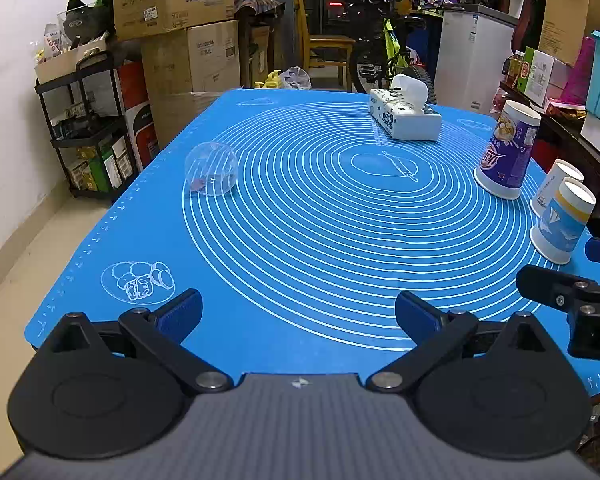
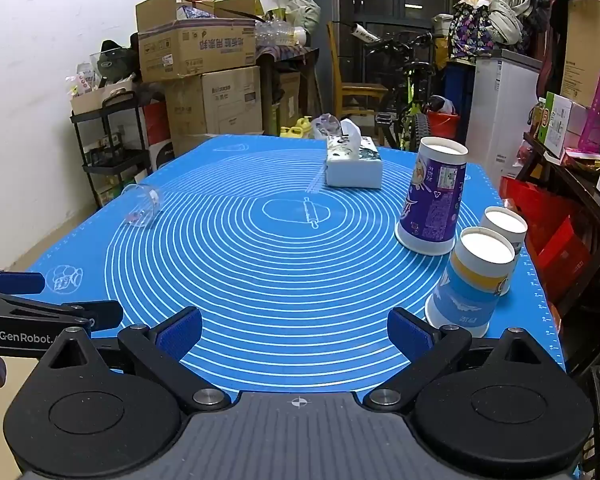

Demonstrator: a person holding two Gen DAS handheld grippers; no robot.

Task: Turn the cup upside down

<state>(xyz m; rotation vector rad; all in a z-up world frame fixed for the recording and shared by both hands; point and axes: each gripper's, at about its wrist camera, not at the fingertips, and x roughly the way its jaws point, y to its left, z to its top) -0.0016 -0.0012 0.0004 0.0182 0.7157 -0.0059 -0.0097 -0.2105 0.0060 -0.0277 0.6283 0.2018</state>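
Left gripper (image 1: pixel 298 312) and right gripper (image 2: pixel 294 334) both spread wide, empty. Clear cup (image 1: pixel 211 169) lies on its side on the mat (image 1: pixel 300 260), ahead-left, well apart; left gripper nearer.

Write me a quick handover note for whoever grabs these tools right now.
Left tool: open, empty, low over the mat's near edge. Right tool: open, empty, beside it.
Three paper cups stand upside down on the right: purple cup, yellow-banded cup, white cup behind it.
Clear plastic cup lies on its side at far left, untouched.
Left to do: probably grasp the clear cup and set it rim down.
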